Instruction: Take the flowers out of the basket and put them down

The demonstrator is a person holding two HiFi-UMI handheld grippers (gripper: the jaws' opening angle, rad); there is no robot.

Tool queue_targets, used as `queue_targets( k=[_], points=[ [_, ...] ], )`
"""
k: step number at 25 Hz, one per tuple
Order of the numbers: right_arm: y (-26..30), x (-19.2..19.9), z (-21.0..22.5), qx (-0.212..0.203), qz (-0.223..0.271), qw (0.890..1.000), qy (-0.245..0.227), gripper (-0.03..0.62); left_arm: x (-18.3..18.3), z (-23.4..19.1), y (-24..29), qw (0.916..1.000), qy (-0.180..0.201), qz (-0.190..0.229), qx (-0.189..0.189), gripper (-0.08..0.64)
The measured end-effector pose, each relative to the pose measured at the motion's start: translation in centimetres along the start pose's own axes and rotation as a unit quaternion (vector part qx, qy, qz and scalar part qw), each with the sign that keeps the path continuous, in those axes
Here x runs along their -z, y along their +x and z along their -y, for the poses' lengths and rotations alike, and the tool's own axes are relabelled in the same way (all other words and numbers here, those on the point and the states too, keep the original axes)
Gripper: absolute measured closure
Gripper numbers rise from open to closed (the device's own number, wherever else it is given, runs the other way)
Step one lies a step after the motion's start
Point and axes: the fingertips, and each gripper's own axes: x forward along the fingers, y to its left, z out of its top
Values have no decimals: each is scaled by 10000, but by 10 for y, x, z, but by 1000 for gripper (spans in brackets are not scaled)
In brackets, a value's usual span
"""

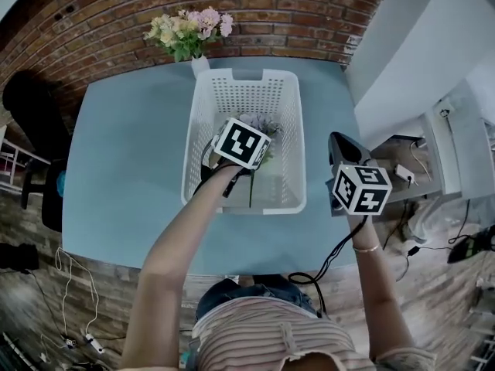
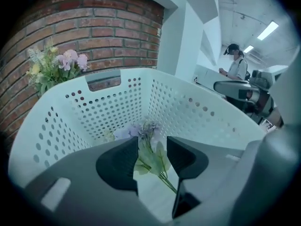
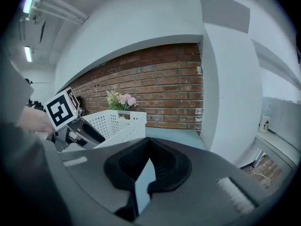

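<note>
A white perforated basket stands on the blue table. On its floor lies a spray of pale purple flowers with green leaves and a thin stem. My left gripper reaches down into the basket and is open. The leaves and stem lie between its jaws, and the pads do not press on them. In the head view its marker cube hides most of the flowers. My right gripper hovers to the right of the basket near the table's edge, shut with nothing in it.
A vase of pink and yellow flowers stands at the table's far edge by the brick wall. A black chair is at the left. White furniture and cables are at the right. A person stands far off.
</note>
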Motion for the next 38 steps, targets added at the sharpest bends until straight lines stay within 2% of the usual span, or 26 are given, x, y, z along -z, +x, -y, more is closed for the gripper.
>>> queue_targets(
  k=[7, 14, 19, 22, 26, 29, 33, 36, 38],
  points=[
    [38, -19, -6, -226, -111, 9988, -419, 586, 24, 2, 28, 9978, -53, -635, 202, 326],
    [56, -25, -7, -370, -152, 9978, -534, 586, 57, 7, 51, 9890, -377, -1353, 457, 305],
    [62, -30, -13, -423, -81, 9967, -690, 586, 66, 4, 64, 9826, -733, -1616, 541, 302],
    [64, -29, -17, -477, -92, 9965, -678, 586, 71, 0, 68, 9794, -789, -1805, 440, 302],
    [66, -28, -17, -499, -94, 9962, -710, 586, 71, -5, 65, 9763, -1110, -1805, 436, 311],
    [68, -26, -17, -504, -87, 9961, -715, 586, 75, -4, 61, 9710, -1348, -1896, 549, 310],
    [69, -22, -18, -499, -126, 9961, -711, 586, 91, 2, 68, 9655, -1423, -2123, 491, 311],
    [70, -23, -20, -512, -137, 9959, -729, 586, 96, 8, 75, 9611, -1551, -2220, 542, 341],
    [71, -23, -22, -520, -138, 9959, -730, 586, 98, 11, 80, 9595, -1499, -2324, 534, 353]
  ],
)
